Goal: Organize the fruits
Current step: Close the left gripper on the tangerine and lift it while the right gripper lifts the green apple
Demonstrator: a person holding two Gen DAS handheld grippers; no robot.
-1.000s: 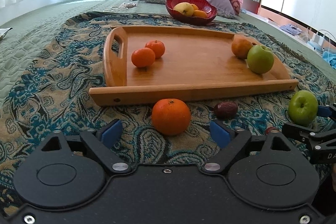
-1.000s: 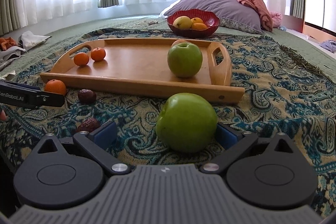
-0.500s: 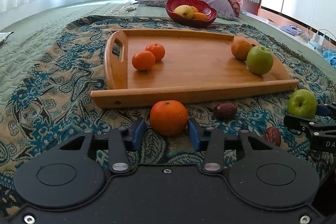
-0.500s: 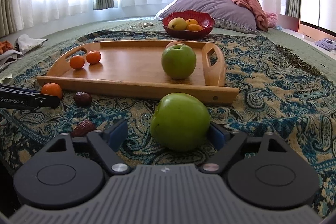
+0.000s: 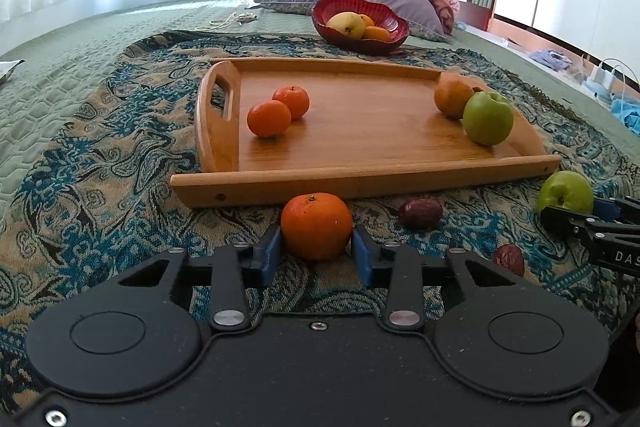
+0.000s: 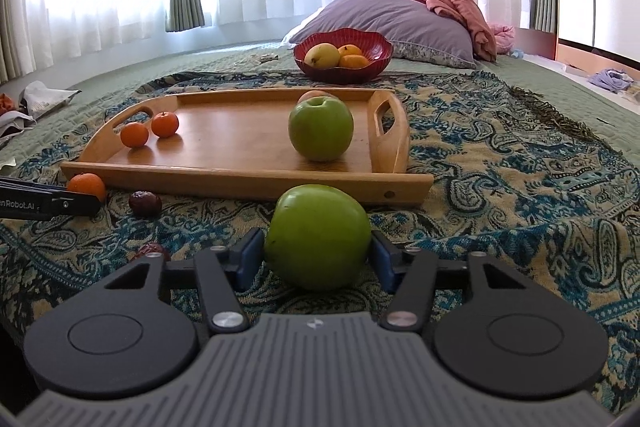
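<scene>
Both fruits [image 5: 316,225] between tool [image 5: 316,251] pads.

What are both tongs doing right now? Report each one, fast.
Left tongs: just closed on the round orange mandarin on the patterned blanket.
Right tongs: closing, pads against the round green apple.

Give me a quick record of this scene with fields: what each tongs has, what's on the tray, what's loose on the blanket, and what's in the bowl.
left tongs: just closed on the orange
right tongs: closing, pads at the green apple
wooden tray: two small oranges, an apple, a brownish fruit
patterned blanket: two dark dates
red bowl: yellow and orange fruit
</scene>
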